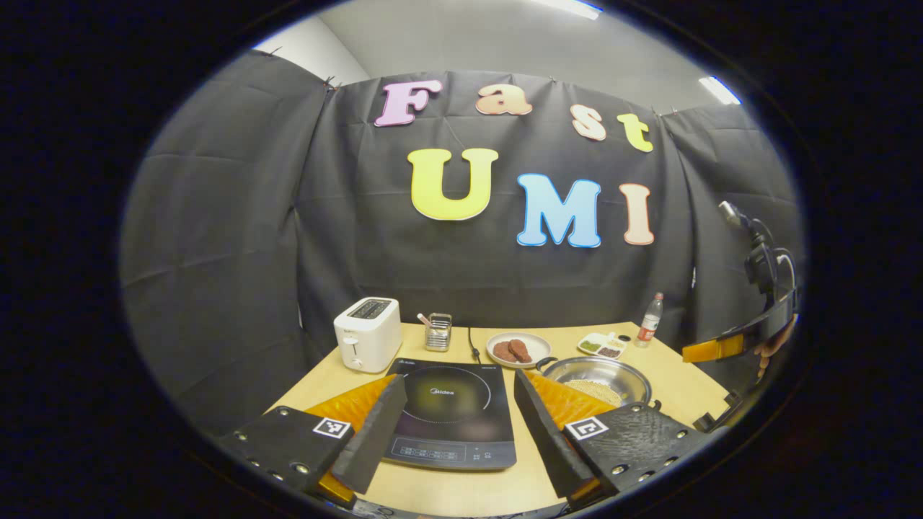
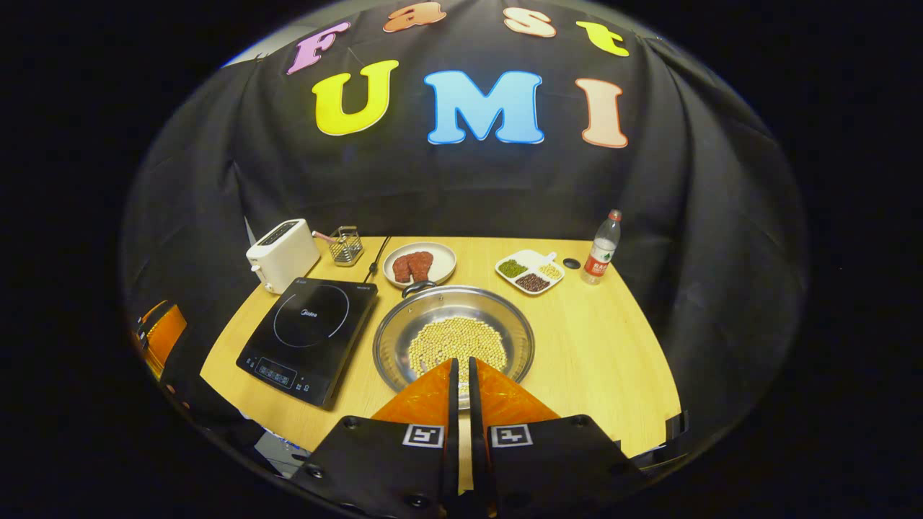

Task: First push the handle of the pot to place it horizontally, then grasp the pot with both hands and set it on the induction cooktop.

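A steel pot [image 2: 401, 339] with pale beans in it stands on the wooden table, right of the black induction cooktop [image 2: 308, 333]. One dark loop handle [image 2: 418, 287] shows on the pot's far rim. My right gripper [image 2: 461, 364] is shut, its tips hovering over the pot's near rim with nothing visibly held; the near rim is hidden behind them. My left gripper [image 1: 460, 380] is open wide above the cooktop [image 1: 451, 411], with the pot [image 1: 577, 369] to its right. The right gripper [image 1: 721, 349] hangs at the far right edge, and the left gripper [image 2: 155, 331] shows at the far left edge.
A white toaster [image 2: 283, 254] and a wire basket [image 2: 346, 245] stand at the back left. A plate [image 2: 445, 257] of meat patties, a divided dish [image 2: 530, 272] and a bottle [image 2: 602, 249] line the back. A cord [image 2: 375, 263] runs behind the cooktop.
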`<act>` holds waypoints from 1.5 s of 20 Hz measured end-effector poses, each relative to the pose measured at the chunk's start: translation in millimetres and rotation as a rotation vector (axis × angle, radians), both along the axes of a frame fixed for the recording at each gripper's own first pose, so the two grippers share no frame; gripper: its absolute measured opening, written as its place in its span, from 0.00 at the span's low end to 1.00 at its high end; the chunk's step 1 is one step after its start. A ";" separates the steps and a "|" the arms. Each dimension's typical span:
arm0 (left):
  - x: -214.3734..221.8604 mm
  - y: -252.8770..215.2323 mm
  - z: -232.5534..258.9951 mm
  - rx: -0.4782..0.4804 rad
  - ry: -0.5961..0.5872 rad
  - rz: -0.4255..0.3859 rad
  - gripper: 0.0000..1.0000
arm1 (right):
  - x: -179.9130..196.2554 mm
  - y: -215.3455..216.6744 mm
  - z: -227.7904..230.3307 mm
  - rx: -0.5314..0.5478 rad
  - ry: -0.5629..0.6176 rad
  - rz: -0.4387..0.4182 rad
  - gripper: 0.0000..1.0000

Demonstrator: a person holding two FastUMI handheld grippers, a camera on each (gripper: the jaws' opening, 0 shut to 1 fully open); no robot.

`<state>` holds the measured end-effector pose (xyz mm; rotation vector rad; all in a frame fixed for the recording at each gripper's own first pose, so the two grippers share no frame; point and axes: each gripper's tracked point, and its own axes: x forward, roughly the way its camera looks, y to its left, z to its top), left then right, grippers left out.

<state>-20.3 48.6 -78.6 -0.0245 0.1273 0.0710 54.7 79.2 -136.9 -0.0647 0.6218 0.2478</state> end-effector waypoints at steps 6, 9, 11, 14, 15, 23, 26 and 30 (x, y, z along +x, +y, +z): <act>1.6 4.3 -14.7 -0.030 0.049 0.029 0.91 | -10.3 16.9 -36.3 0.033 0.141 0.096 0.02; 4.9 -0.5 -14.0 -0.010 0.064 0.038 0.89 | -14.9 23.3 -57.6 0.081 0.226 0.126 0.02; 7.6 -7.1 -12.8 0.002 0.074 0.044 0.89 | -14.7 17.9 -71.5 0.059 0.257 0.151 0.02; 11.6 -23.6 -14.1 -0.003 0.100 0.054 0.89 | -16.0 13.1 -92.1 0.079 0.329 0.158 0.01; 14.1 -30.9 -16.6 -0.009 0.111 0.053 0.92 | -15.0 11.9 -98.0 0.084 0.352 0.161 0.02; 36.8 -75.6 -15.1 -0.005 0.152 0.065 0.89 | -8.5 2.4 -147.7 0.064 0.473 0.244 0.02; 44.6 -84.6 -10.7 0.028 0.158 0.075 0.89 | -8.5 0.2 -164.2 0.050 0.499 0.271 0.02; 47.0 -102.8 -7.6 -0.012 0.150 0.085 0.92 | -7.0 4.4 -177.0 0.053 0.524 0.296 0.01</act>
